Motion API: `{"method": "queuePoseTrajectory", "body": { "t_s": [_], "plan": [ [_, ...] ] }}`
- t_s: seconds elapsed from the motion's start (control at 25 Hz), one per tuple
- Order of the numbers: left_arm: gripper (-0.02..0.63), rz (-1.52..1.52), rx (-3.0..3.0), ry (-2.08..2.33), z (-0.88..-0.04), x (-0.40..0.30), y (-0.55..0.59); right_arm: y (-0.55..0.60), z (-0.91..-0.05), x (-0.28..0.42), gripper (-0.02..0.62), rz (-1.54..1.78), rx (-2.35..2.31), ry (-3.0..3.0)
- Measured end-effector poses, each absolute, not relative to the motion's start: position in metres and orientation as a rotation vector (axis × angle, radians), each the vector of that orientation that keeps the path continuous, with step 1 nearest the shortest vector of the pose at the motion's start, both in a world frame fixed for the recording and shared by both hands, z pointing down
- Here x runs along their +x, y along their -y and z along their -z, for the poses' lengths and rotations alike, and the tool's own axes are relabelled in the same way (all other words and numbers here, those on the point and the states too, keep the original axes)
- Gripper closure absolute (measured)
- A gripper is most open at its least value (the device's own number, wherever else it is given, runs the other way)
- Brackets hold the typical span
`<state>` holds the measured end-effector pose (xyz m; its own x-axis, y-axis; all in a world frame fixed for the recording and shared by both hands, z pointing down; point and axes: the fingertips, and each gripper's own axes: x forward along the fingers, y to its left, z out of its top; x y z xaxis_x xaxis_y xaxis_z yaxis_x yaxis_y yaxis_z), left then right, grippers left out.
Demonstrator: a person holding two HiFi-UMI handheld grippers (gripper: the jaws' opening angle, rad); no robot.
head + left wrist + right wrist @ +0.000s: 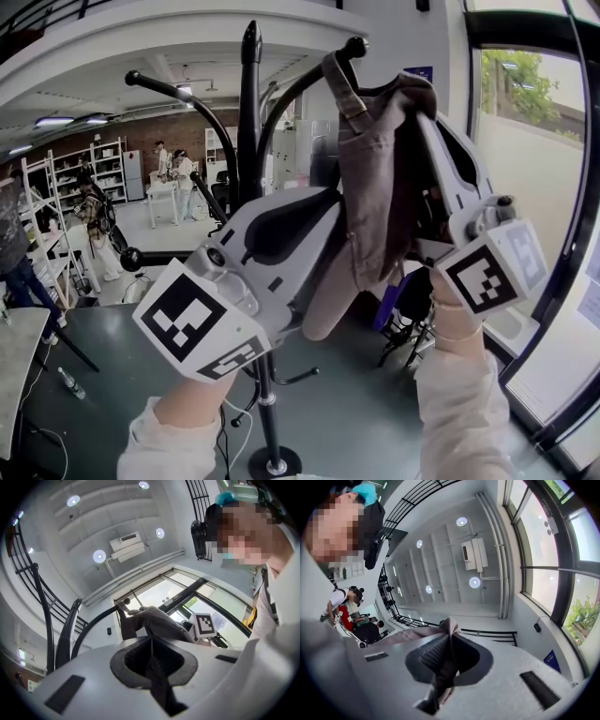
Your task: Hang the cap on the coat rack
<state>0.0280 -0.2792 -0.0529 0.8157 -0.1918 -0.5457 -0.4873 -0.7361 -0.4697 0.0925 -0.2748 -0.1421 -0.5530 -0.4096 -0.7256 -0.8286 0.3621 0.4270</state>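
Closest to the lens, the left gripper point(330, 239) point(152, 656), white with a black-and-white marker cube, has its jaws pressed together on a fold of the brown fabric cap point(375, 178) point(161, 623). To its right and higher, the right gripper point(424, 127) point(446, 658) is likewise clamped on the cap's cloth point(449, 626), which pokes up between its dark pads. The cap hangs stretched between the two grippers, and its strap point(339, 84) is raised just beside the ball tip point(354, 45) of one curved arm of the black metal coat rack point(249, 112) point(89, 625). Whether the strap is over that tip, I cannot tell.

Behind and below the left gripper, the rack's pole runs down to a round base point(274, 461) on a smooth grey floor point(375, 422). Beyond the right gripper stands a tall black-framed window point(525, 122) with green leaves outside. Far past the left gripper are white shelves point(84, 169), a brick wall and several people point(178, 169). Above both grippers, the white ceiling carries round lights point(99, 556) and a boxy white air unit point(126, 545).
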Motion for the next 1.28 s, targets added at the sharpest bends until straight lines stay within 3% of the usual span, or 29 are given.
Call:
{"method": "queuePoseTrajectory", "body": {
  "t_s": [1.28],
  "plan": [
    [0.581, -0.608, -2.462, -0.671, -0.017, -0.013, 0.312, 0.339, 0.065, 0.025, 0.580, -1.106, -1.086, -2.338]
  ]
}}
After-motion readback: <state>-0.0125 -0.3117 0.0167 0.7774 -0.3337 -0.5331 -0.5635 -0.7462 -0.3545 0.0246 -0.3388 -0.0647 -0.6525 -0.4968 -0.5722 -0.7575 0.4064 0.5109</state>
